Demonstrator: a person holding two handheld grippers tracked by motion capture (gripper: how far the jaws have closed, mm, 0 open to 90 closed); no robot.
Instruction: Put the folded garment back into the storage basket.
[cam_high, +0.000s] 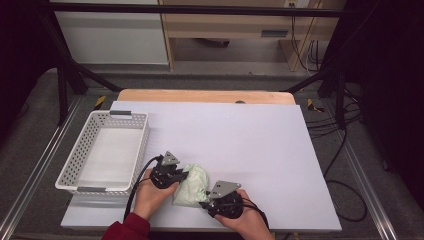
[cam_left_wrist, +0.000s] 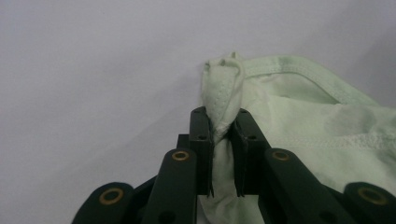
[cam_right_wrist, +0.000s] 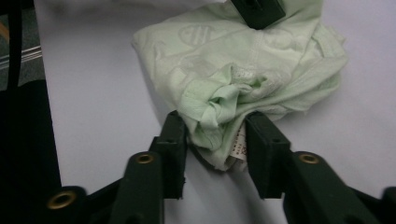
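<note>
Lying crumpled on the white counter, a pale green cotton garment sits near the front edge, between the two hands and just right of a white perforated plastic basket. Nothing shows inside the basket but its bare white floor, and the garment lies wholly outside it.

The left gripper has its jaws nearly together, pinching a bunched, stitched fold of the garment that rises between them. In the high view it sits at the garment's left edge.

The right gripper has its jaws set somewhat wider, closed around a thick wad of the green cloth with a small white label against one jaw. In the high view it meets the garment's near right corner.
</note>
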